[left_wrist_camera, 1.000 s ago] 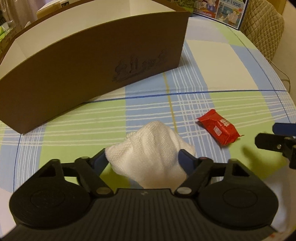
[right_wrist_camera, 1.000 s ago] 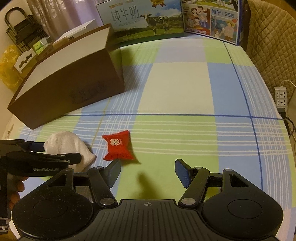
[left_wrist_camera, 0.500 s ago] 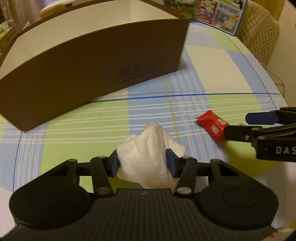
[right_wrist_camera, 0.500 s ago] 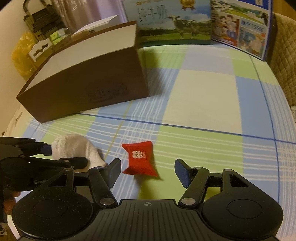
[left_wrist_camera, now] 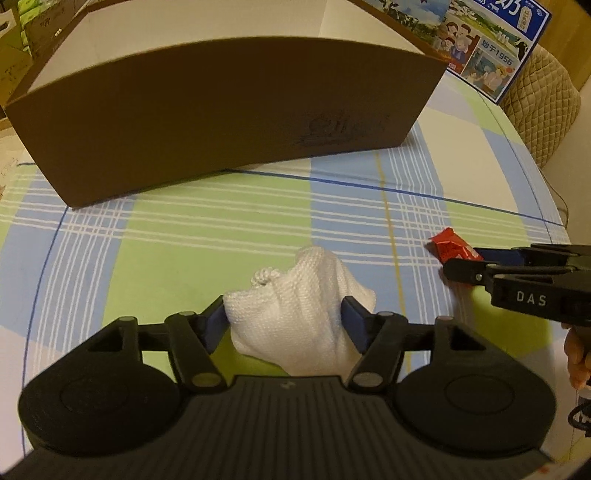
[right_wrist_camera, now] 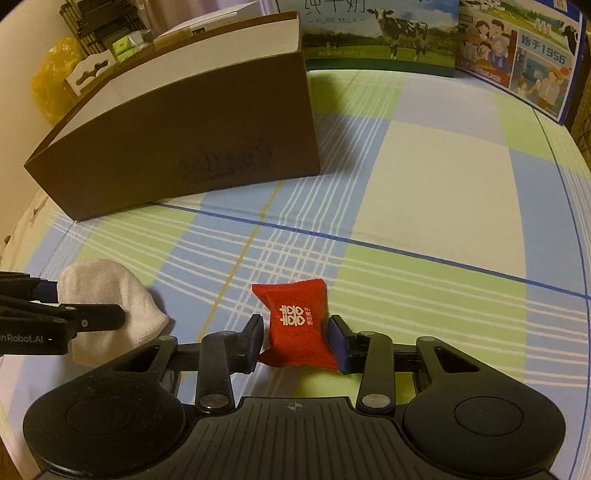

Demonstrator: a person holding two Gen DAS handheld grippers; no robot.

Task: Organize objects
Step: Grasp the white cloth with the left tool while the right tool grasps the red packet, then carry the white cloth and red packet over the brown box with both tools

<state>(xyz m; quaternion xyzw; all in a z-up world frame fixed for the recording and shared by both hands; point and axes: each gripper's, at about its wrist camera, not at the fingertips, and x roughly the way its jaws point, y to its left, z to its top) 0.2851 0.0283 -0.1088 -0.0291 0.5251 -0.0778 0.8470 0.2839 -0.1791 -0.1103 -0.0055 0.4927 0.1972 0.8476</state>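
Observation:
A white knitted cloth lies bunched on the checked tablecloth, between the pads of my left gripper. Both pads touch its sides while the jaws are opening. The right wrist view shows the same cloth at the left, inside the left gripper. A red snack packet with white print sits between the pads of my right gripper. Those jaws are closing and pinch it at its waist. In the left wrist view the packet pokes out beyond the right gripper.
A large brown cardboard box, open-topped with a white inside, stands beyond both grippers; it is the same box in the right wrist view. Milk cartons line the far table edge. A quilted chair back stands at the right. A hand holds the right gripper.
The left jaws squeezed the white cloth, then eased wider. The right gripper came down over the red packet and its jaws narrowed onto it.

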